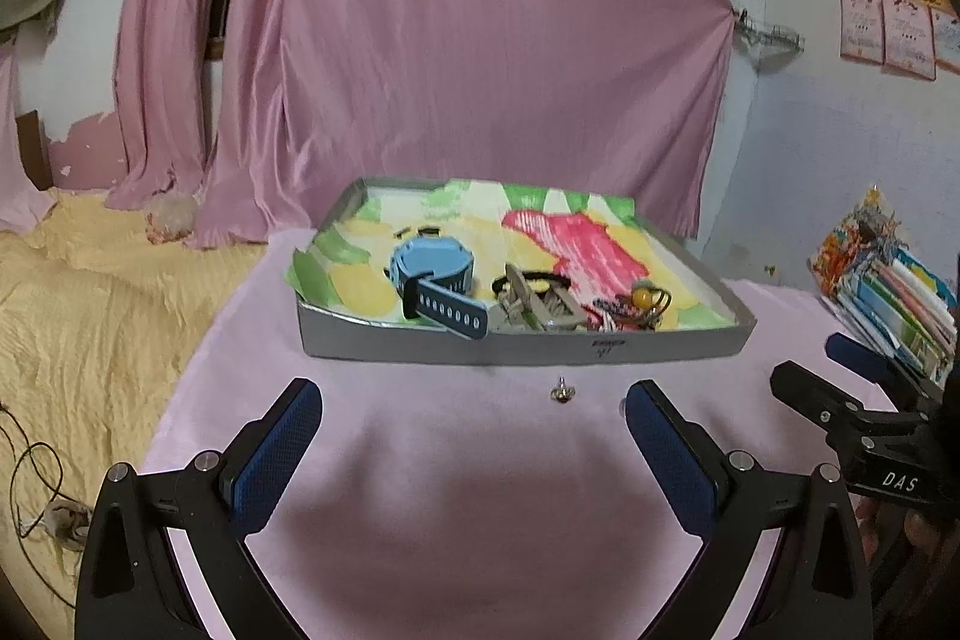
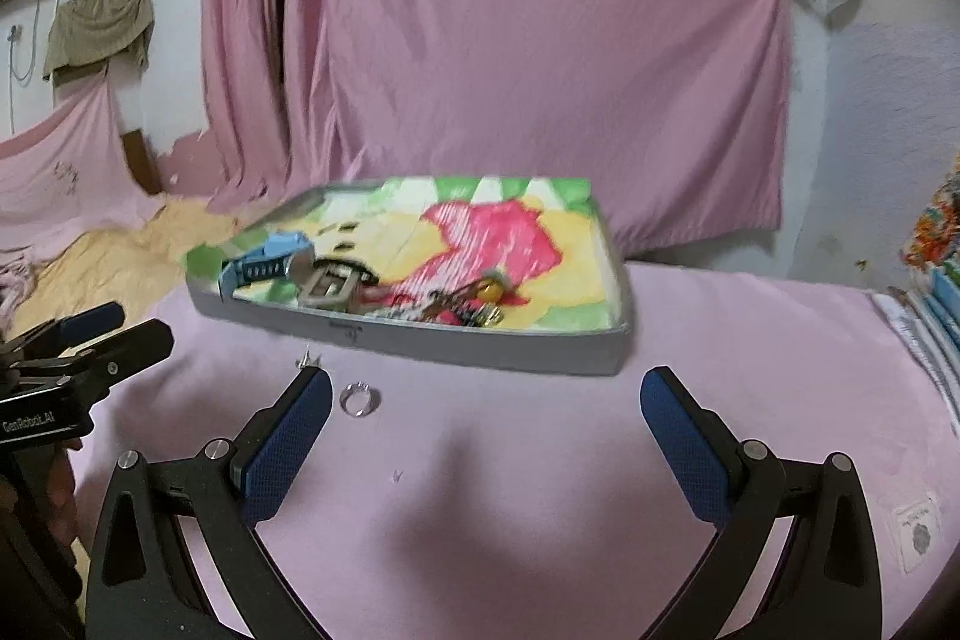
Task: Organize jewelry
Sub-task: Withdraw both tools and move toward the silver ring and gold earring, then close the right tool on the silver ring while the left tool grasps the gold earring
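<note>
Both grippers (image 1: 474, 409) (image 2: 486, 397) wide open, empty, over pink cloth (image 1: 456, 508), pink curtain (image 1: 456, 40) behind

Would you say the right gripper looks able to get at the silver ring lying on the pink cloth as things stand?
Probably yes. The right gripper is open and empty, and the silver ring lies bare on the pink cloth just beside its left finger, in front of the tray, with nothing covering it.

A lived-in room of a home, likely a bedroom. A large pink pleated curtain (image 1: 456, 40) hangs across the back wall, a rumpled yellow quilted bedspread (image 1: 90, 304) lies to the left, handmade paper sheets (image 1: 888, 22) are pinned on the pale plastered wall, and stacked colourful books (image 1: 888, 292) sit at the right.
</note>
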Tool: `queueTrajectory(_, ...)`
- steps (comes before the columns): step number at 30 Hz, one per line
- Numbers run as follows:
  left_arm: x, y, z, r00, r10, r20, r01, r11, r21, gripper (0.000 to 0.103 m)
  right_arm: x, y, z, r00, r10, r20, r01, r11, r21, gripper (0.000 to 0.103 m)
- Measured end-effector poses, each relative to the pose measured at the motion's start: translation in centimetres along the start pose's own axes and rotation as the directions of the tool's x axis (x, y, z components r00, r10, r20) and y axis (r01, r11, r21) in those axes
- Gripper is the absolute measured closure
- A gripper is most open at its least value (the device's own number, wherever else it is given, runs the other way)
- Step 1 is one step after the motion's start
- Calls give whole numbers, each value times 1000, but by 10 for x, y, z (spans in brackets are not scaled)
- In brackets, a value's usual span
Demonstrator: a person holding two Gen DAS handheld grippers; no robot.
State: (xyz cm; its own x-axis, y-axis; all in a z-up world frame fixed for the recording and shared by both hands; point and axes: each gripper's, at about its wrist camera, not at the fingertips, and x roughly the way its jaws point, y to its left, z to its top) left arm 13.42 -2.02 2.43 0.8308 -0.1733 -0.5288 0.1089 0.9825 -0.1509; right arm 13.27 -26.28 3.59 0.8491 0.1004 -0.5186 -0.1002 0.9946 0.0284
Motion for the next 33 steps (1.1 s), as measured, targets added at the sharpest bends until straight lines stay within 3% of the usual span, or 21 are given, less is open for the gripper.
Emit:
queueTrajectory(5, 13, -3, 1, 999, 4, -49, -4, 1000, 16, 1, 30, 0, -2, 986, 69, -149, -70, 998, -5, 2)
queueTrajectory(10, 23, -4, 2, 996, -2, -87, 3, 1000, 14, 2, 47, 10, -5, 965, 121, -234, -133, 990, -36, 2)
queueTrajectory(12, 27, -4, 3, 995, -5, -104, 6, 1000, 8, 6, 52, 15, -5, 961, 122, -250, -143, 988, -65, 5)
queueTrajectory(16, 35, -2, 3, 991, -2, -134, 3, 1000, 7, 12, 60, 21, -2, 954, 113, -279, -149, 982, -112, 19)
queueTrajectory(19, 40, -2, 2, 988, -6, -156, 7, 1000, 10, 23, 66, 24, -1, 944, 133, -303, -176, 977, -117, 26)
queueTrajectory(29, 54, -5, 0, 971, -67, -228, 71, 997, 9, 54, 83, 40, 2, 918, 182, -353, -252, 954, -164, 41)
queueTrajectory(33, 59, -5, 0, 965, -86, -247, 88, 996, -4, 60, 88, 44, 4, 913, 186, -362, -264, 948, -180, 46)
